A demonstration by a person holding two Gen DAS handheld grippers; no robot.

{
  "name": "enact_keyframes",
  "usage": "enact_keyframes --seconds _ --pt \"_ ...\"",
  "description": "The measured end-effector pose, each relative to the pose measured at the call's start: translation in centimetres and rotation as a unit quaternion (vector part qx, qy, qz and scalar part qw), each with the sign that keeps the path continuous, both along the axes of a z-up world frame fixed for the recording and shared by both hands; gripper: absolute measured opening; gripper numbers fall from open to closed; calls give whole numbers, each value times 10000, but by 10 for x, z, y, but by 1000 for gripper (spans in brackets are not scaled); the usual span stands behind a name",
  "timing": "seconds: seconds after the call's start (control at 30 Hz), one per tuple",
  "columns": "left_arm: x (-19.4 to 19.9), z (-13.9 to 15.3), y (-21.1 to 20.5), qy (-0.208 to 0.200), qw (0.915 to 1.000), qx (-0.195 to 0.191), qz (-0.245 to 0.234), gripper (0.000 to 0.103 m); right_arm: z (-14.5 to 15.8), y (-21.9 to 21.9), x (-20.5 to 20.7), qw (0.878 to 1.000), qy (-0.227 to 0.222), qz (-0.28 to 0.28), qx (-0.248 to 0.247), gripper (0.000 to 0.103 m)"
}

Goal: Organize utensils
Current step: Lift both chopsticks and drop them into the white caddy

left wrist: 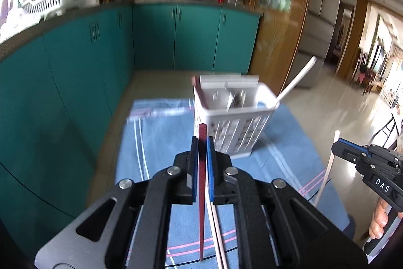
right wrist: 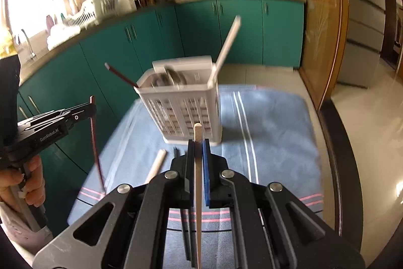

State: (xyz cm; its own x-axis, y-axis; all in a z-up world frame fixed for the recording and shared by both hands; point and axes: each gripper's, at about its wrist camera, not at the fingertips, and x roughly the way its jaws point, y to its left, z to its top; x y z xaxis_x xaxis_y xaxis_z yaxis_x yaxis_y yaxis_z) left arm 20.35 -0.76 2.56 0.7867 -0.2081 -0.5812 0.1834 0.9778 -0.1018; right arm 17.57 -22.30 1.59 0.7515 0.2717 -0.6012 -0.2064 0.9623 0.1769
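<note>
Left wrist view
Left gripper (left wrist: 202, 143): jaws pressed tight on a red chopstick (left wrist: 202, 168), held up above the cloth, just in front of the basket.
Red chopstick: thin end hangs down toward the camera, top end pokes up past the blue pads.
Basket (left wrist: 226, 127): white, with slots, stands upright on the blue cloth (left wrist: 156, 143).
White chopstick (left wrist: 294, 82): leans out of the basket's right corner.
Pale sticks (left wrist: 216, 231): lie on the cloth below the gripper, in front of the basket.
Right gripper (left wrist: 338, 145): to the right of the basket, clamped on a pale chopstick (left wrist: 327, 170).

Right wrist view
Right gripper (right wrist: 198, 145): jaws squeezed on the pale chopstick (right wrist: 197, 168), just in front of the basket (right wrist: 181, 102).
Left gripper (right wrist: 92, 109): left of the basket, closed on the red chopstick (right wrist: 95, 150).
Hand (right wrist: 22, 180): wrapped round the left gripper's handle.
Second red chopstick (right wrist: 121, 75): sticks out of the basket's left corner.
White chopstick (right wrist: 229, 39): leans out of the basket's right corner.
Loose white stick (right wrist: 156, 165) and dark stick (right wrist: 176, 153): lie on the cloth (right wrist: 277, 132) in front of the basket.
</note>
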Motion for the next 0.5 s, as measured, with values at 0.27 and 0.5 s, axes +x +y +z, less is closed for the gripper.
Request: enact_keyframes --seconds 0.27,0.5 --pt "-26 50 0 -712 9973 -146 -53 6 48 -1 -12 9978 -661 37 61 7" --pt "-28 71 -10 -802 9956 -252 -418 6 61 9 -5 9972 -718 213 -59 7"
